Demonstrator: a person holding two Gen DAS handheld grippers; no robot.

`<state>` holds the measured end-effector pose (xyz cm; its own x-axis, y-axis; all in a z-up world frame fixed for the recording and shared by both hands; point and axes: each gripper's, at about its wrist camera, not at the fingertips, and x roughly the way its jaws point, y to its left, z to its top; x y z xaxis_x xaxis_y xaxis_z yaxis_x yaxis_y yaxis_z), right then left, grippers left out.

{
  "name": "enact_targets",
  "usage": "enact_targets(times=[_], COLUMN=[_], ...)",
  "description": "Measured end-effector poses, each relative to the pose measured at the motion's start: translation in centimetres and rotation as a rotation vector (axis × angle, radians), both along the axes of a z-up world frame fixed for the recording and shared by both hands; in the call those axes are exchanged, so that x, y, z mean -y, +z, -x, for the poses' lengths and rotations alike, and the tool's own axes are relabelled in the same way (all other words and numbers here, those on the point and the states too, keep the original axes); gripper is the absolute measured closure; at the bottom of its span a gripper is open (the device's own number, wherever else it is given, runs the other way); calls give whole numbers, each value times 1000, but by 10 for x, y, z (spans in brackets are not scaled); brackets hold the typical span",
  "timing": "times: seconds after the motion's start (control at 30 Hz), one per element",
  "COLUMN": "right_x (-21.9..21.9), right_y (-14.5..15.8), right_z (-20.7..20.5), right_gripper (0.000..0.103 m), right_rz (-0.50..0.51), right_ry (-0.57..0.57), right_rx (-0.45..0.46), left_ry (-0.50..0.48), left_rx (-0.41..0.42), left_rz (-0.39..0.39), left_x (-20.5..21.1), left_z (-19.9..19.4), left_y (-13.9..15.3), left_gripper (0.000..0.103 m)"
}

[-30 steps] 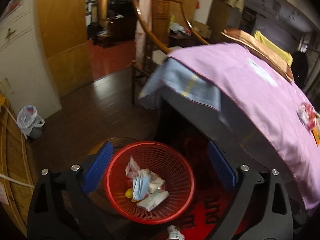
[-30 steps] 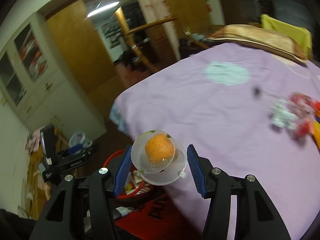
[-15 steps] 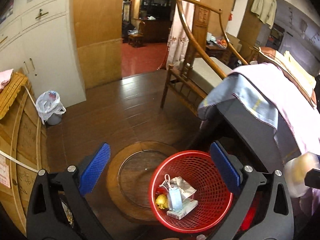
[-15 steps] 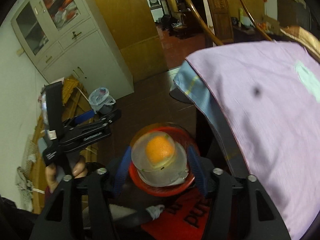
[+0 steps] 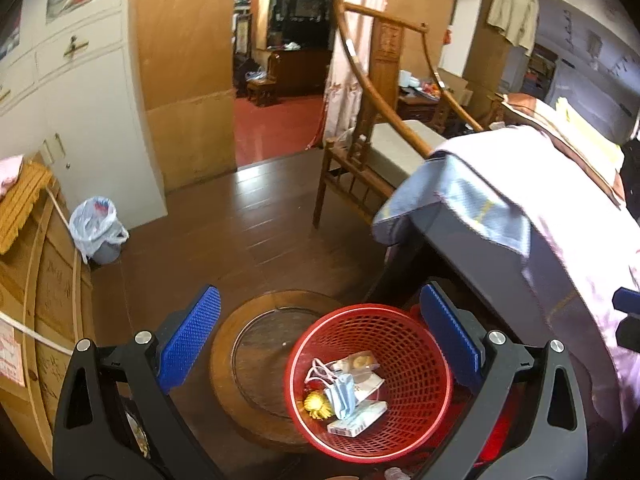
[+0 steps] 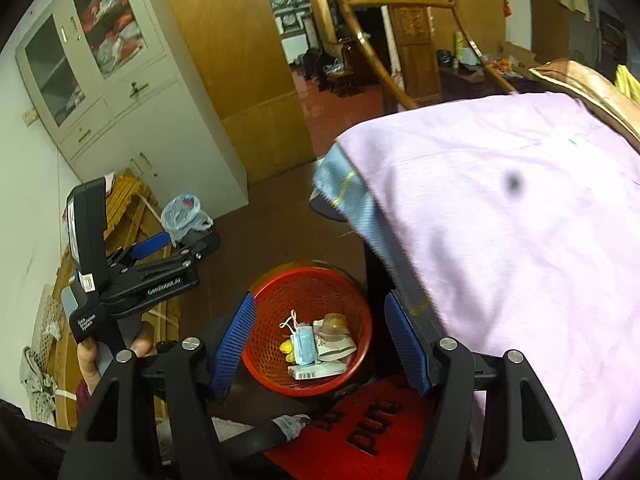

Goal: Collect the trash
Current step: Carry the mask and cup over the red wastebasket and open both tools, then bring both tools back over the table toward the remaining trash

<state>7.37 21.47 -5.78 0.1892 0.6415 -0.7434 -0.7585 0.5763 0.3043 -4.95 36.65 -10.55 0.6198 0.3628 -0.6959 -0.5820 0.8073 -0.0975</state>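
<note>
Our right gripper [image 6: 320, 344], jaws released and empty, hangs above the red basket [image 6: 264, 304], lower centre; cup [image 6: 334, 325] inside.

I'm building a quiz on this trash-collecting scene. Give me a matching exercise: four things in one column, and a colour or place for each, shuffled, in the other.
Things:
1. basket
2. face mask
3. cloth
4. bagged bin

Descriptions:
A. by the white cabinet
B. red mesh
C. pink, over the table
D. light blue, in the basket

Pairs: 1-B, 2-D, 3-C, 4-A
</note>
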Motion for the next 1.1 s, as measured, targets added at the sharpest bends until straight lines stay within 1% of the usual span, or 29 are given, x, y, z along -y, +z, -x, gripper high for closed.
enact_targets(times=[0.27, 0.37, 0.5, 0.57, 0.7, 0.83, 0.97, 1.1], right_x=[63, 91, 135, 157, 216, 278, 341, 383], right_y=[17, 25, 35, 38, 41, 36, 22, 5], right_z=[-4, -5, -1, 1, 4, 1, -8, -20], right_gripper=[36, 36, 34, 31, 29, 26, 26, 25], right_rz=[-78, -114, -165, -187, -234, -265, -258, -243], right_ry=[-87, -125, -183, -214, -303, -420, -561, -677], right_rx=[32, 44, 73, 89, 119, 128, 128, 114], left_ry=[-86, -132, -195, -224, -309, -400, -485, -581], left_rx=[10, 20, 29, 32, 36, 30, 14, -7], left_rz=[-75, -106, -154, -169, -192, -221, -240, -269], left_x=[52, 80, 119, 136, 181, 226, 267, 313], left_z=[-10, -14, -20, -22, -32, -50, -73, -108], left_y=[27, 41, 56, 61, 71, 76, 74, 71], left_gripper=[7, 7, 7, 7, 7, 7, 7, 7])
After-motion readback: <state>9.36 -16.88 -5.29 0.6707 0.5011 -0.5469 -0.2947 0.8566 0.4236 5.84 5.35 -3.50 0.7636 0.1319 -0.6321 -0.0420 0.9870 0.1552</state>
